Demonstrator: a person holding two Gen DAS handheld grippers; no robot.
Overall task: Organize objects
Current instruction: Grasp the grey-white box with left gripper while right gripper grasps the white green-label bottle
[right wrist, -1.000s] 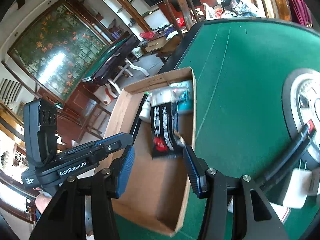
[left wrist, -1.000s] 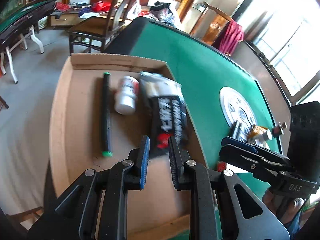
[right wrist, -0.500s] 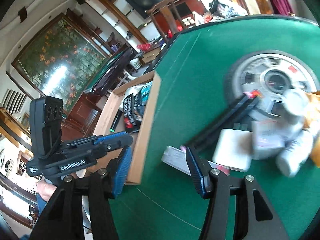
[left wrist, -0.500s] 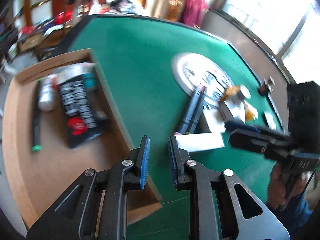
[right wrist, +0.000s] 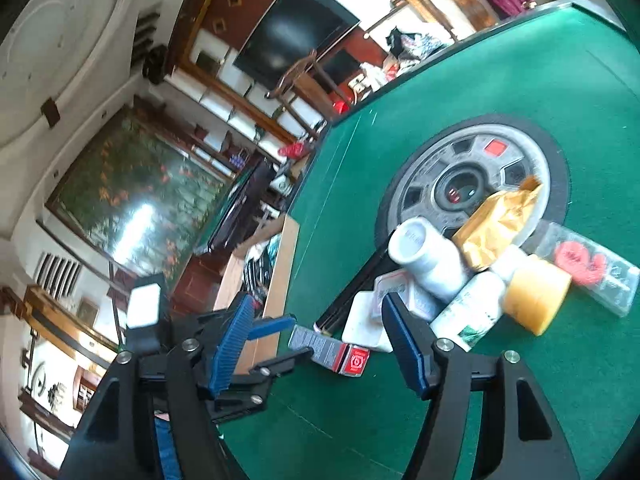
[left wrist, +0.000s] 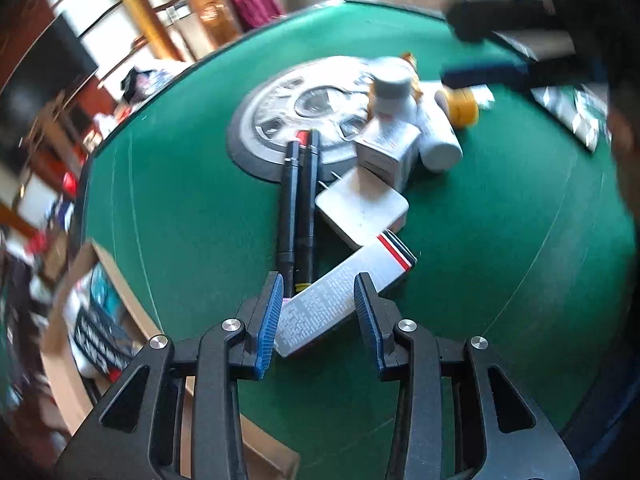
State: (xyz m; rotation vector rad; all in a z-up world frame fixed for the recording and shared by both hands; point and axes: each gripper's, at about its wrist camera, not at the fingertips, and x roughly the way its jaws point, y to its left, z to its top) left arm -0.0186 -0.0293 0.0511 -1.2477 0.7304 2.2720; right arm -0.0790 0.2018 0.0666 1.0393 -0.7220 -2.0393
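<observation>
A: Both grippers have swung away from the shallow brown cardboard box [left wrist: 68, 344] since a second ago; it now sits low to the left of the left gripper [left wrist: 316, 312], cut off by the frame and blurred, so its contents are hard to read.

B: And the round green felt table [left wrist: 180, 216]?

A: It fills both views. Its dark rim curves behind the pile; open felt lies right of the left gripper and ahead of the right gripper [right wrist: 316, 344], toward the bottom of that view.

B: What is in the pile?

A: One grey round dial-like plate [left wrist: 280, 120] set in the felt, half covered. On and before it: two black marker pens [left wrist: 298, 200] side by side, their near ends hidden behind the left fingers [left wrist: 270, 312]; one flat white square adapter [left wrist: 360, 208]; one white printed carton with red and blue stripes [left wrist: 336, 296]; one small white box [left wrist: 386, 148]. I count three white bottles [right wrist: 428, 260], one with an amber cap [right wrist: 536, 300], one gold foil packet [right wrist: 496, 220] and one clear wrapper with a red print [right wrist: 592, 264].

B: The jaws?

A: The left jaws are opening, straddling the striped carton's near end, pads apart from it. The right jaws are opening wider, holding nothing; the carton and adapter lie beyond them.
</observation>
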